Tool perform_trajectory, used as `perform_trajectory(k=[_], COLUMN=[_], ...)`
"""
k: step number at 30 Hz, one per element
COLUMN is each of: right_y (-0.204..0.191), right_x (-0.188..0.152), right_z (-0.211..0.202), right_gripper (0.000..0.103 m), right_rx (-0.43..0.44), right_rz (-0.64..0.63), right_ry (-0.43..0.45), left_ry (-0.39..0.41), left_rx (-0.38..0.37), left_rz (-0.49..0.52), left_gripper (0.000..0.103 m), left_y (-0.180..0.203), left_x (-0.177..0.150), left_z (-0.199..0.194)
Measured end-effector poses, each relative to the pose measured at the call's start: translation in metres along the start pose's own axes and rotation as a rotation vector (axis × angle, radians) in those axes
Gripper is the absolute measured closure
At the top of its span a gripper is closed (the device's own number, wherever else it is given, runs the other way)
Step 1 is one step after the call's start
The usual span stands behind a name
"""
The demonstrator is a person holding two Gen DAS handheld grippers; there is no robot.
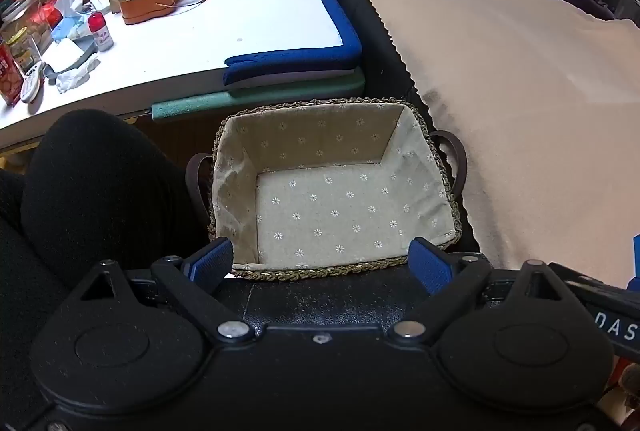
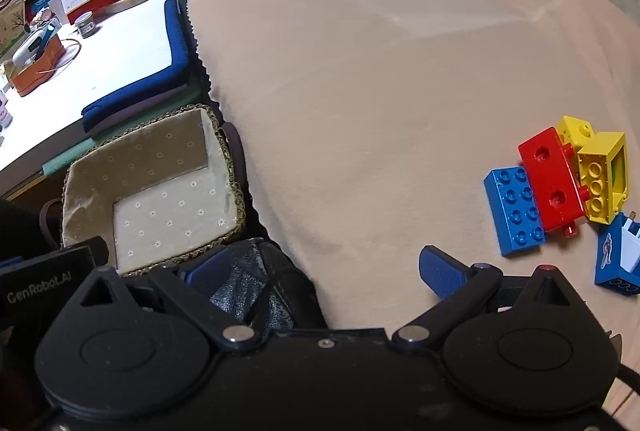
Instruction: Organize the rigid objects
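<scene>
Your right hand-held gripper is wide open and empty, and so is the left hand-held gripper. The bricks sit mid-right in the right wrist frame, so the right one's nearer. The basket sits center of the left frame, empty.

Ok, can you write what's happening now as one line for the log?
left gripper: open, empty | right gripper: open, empty | basket: empty | toy bricks: on beige cloth

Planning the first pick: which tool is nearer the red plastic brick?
Right. The right tool hangs open over the beige cloth beside the red plastic brick; the left tool sits at the fabric-lined woven basket.
</scene>
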State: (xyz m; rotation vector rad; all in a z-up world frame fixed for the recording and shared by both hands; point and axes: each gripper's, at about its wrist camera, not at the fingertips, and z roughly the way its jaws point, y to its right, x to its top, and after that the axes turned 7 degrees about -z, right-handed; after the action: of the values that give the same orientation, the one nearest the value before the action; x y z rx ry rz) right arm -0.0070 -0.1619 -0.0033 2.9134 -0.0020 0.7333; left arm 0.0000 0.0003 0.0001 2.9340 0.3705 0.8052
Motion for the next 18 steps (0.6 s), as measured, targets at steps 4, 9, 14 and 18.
perform_trajectory(k=[4, 9, 14, 18], right_y=[-0.001, -0.002, -0.007, -0.003], right_x=[0.000, 0.000, -0.002, -0.001], right_z=[0.000, -0.001, -0.001, 0.000], right_gripper=[0.003, 0.002, 0.002, 0.002], right_rx=[-0.005, -0.005, -0.003, 0.003], right_rz=[-0.002, 0.006, 0.011, 0.002], right_ry=[0.002, 0.002, 0.003, 0.002], left_ry=[0.004, 0.006, 0.004, 0.004], left_rx=[-0.001, 0.000, 0.009, 0.009], left_rz=[0.005, 0.007, 0.014, 0.014], left_gripper=[0.012, 0.012, 0.012, 0.012], left_y=[-0.002, -0.008, 0.002, 0.002], left_x=[0.001, 0.003, 0.001, 0.002], left_z=[0.000, 0.000, 0.003, 0.006])
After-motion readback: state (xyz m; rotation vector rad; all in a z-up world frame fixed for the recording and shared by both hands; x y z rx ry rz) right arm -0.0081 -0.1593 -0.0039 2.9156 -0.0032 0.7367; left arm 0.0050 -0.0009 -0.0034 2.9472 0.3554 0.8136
